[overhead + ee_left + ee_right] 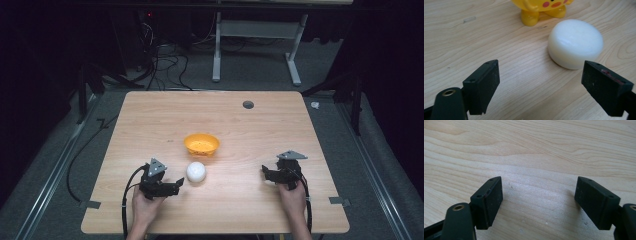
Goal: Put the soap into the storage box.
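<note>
The left claw (540, 82) gapes wide and empty, just short of the round white puck-shaped block (575, 42) on the wooden worktop (150, 120). The right claw (539, 202) is equally wide, holding nothing. The yellow cartoon-faced bowl (541, 10) is cut off at the frame's top.

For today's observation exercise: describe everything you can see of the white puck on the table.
The white puck is a thick, round disc with softened edges and a smooth, waxy, faintly glossy surface. It lies flat on the wooden table, just before the yellow bowl without touching it. The open left gripper points at it; nothing grips it.
</note>
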`<state>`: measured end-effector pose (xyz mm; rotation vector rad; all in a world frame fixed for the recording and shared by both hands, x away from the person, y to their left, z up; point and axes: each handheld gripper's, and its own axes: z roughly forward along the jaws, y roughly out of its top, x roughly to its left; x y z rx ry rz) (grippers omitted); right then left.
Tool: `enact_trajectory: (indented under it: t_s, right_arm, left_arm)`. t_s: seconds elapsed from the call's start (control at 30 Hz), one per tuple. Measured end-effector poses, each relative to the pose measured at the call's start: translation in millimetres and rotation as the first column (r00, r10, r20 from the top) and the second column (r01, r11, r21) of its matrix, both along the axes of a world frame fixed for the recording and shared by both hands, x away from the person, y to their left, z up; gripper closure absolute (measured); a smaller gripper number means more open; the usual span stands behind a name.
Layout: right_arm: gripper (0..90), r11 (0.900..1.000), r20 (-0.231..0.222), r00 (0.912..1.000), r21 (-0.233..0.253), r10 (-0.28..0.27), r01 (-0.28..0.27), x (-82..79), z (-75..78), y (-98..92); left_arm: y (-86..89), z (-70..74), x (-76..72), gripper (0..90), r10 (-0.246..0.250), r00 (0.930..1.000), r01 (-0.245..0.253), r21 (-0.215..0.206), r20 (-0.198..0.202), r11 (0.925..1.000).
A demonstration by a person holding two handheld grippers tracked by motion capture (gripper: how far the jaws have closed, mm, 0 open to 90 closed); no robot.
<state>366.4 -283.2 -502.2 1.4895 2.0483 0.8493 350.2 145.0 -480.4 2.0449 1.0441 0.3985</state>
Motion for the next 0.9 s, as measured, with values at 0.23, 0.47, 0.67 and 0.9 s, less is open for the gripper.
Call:
enact_trajectory:
  t_s: [0.23, 0.47, 0.67, 0.9]
  right_arm:
    - [23.4, 1.000, -0.001, 1.0000, 0.001, -0.001, 0.001, 0.0, 0.0, 0.1]
    - [23.4, 1.000, -0.001, 1.0000, 0.001, -0.001, 0.001, 0.0, 0.0, 0.1]
    - [23.4, 1.000, -0.001, 1.0000, 0.000, -0.001, 0.001, 0.0, 0.0, 0.1]
    - [23.4, 1.000, 0.000, 1.0000, 0.000, 0.000, 0.000, 0.0, 0.0, 0.0]
  left_arm:
    - [-12.3, -3.3, -1.5, 15.3, -0.038, 0.9993, 0.038, -0.002, -0.004, 0.9993]
    - [-24.6, -5.1, -0.3, 15.1, -0.071, 0.9975, 0.071, 0.008, -0.006, 0.9975]
    - [-34.5, -5.0, 3.9, 14.2, -0.093, 0.9956, 0.093, 0.021, -0.013, 0.9954]
    - [-47.2, -4.0, 10.6, 9.5, -0.111, 0.9935, 0.112, 0.030, -0.023, 0.9933]
